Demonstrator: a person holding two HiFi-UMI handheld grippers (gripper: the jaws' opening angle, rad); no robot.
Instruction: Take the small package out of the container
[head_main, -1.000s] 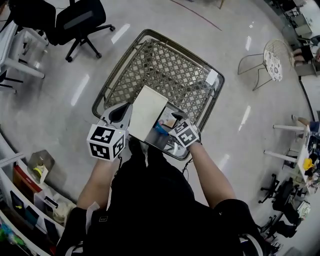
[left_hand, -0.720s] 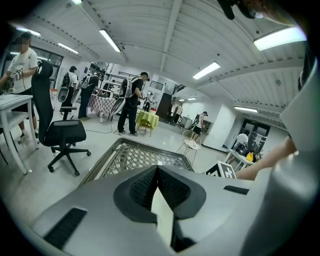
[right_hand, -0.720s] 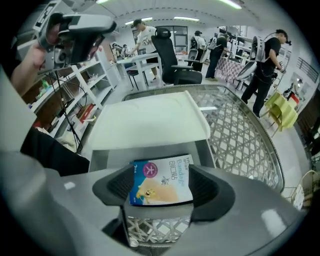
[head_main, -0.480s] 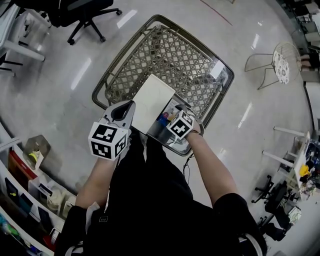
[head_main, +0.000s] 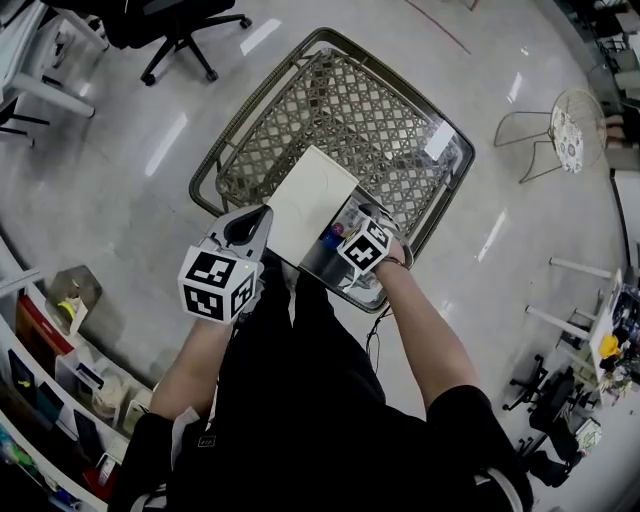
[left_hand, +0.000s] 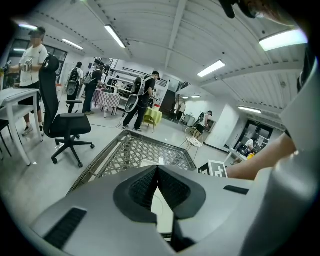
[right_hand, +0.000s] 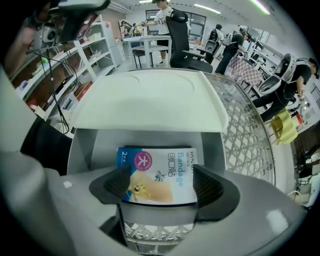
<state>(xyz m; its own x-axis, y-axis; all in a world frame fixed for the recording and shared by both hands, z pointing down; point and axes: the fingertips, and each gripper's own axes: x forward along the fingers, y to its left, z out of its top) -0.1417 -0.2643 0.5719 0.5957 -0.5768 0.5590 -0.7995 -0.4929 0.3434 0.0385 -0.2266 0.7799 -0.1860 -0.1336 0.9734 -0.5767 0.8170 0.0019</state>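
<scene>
- Over the wire shopping cart (head_main: 330, 110), the largest thing in view, both hands work at the near end. Its mesh basket carries a grey container (right_hand: 80, 155) there.
- That container stands open, and the small package lies flat on its floor, so the task's thing has not left it yet.
- Its white lid (head_main: 312, 200) is tipped up and back, away from the person. The left claw (left_hand: 157, 170) is clenched on the lid's near edge, as in the earlier head views, which keeps the opening clear.
- Compared with a second ago, the right claw (right_hand: 162, 185) has dipped further into the container and now points steeply down. Its jaws have just been opening and stand wide apart, released, with one pad on either side of the package and neither pressing on it. This suggests the reach is almost finished and the grasp has not yet begun. Closing on the pack looks like the next step.
- Smallest is the package (right_hand: 159, 172), a blue-and-cream bandage pack, printed face up between the spread pads.
</scene>
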